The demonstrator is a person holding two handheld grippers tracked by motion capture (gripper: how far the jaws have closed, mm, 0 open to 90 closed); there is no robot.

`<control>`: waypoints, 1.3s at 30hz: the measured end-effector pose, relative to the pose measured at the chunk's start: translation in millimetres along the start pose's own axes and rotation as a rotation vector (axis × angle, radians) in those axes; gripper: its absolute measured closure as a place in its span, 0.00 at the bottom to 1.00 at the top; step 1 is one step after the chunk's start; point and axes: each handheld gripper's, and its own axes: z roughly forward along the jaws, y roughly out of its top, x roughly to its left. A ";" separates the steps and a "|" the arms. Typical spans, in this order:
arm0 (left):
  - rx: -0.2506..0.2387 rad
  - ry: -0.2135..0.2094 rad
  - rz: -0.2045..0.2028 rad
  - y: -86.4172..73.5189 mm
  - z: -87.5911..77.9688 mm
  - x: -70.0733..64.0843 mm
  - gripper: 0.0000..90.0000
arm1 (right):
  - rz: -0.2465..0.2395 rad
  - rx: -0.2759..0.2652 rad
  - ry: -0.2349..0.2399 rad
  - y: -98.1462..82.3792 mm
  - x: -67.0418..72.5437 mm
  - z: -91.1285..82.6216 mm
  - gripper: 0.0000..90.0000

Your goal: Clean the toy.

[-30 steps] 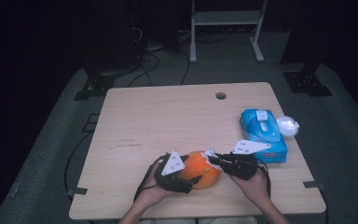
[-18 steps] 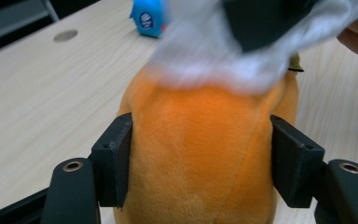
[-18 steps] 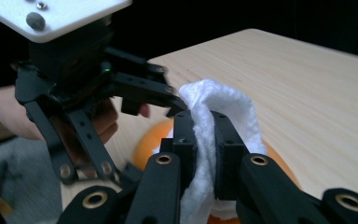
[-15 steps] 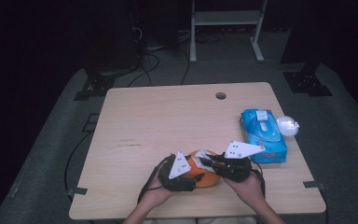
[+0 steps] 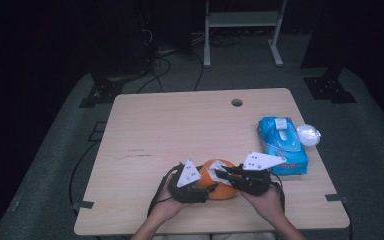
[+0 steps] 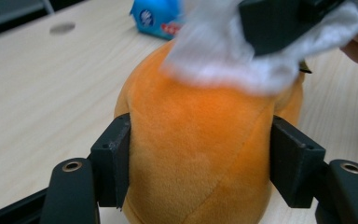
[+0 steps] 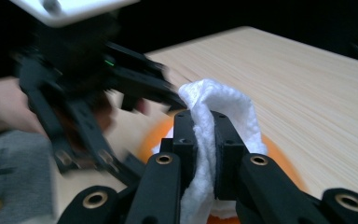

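Plush toy: we saw the orange plush toy (image 5: 220,186) resting on the wooden table (image 5: 180,130), toward the 6 o'clock edge in the high view.
Left gripper: our left gripper (image 6: 200,158) had just been closing its jaws, and their pads touched both flanks of the toy, gripping it.
Right gripper: our right gripper (image 7: 205,144) was clamped on a white tissue (image 7: 223,107), pressed on the toy's top, at 12 o'clock in the left gripper view.
Tissue pack: a blue tissue pack (image 5: 282,145) lay at 2 o'clock from the toy, well apart.
White ball: a crumpled white ball (image 5: 308,134) sat touching the pack's 3 o'clock side.
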 end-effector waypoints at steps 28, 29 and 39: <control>-0.045 0.038 -0.009 7.5 0.5 -14.7 0.40 | -0.059 0.003 -0.039 9.0 11.4 -3.5 0.91; -0.040 0.046 0.008 7.9 0.0 -15.9 0.40 | -0.068 0.008 -0.038 10.7 14.0 -1.0 0.91; -0.035 0.034 0.043 7.3 3.6 -20.9 0.39 | -0.034 0.027 -0.075 8.6 4.8 -8.4 0.91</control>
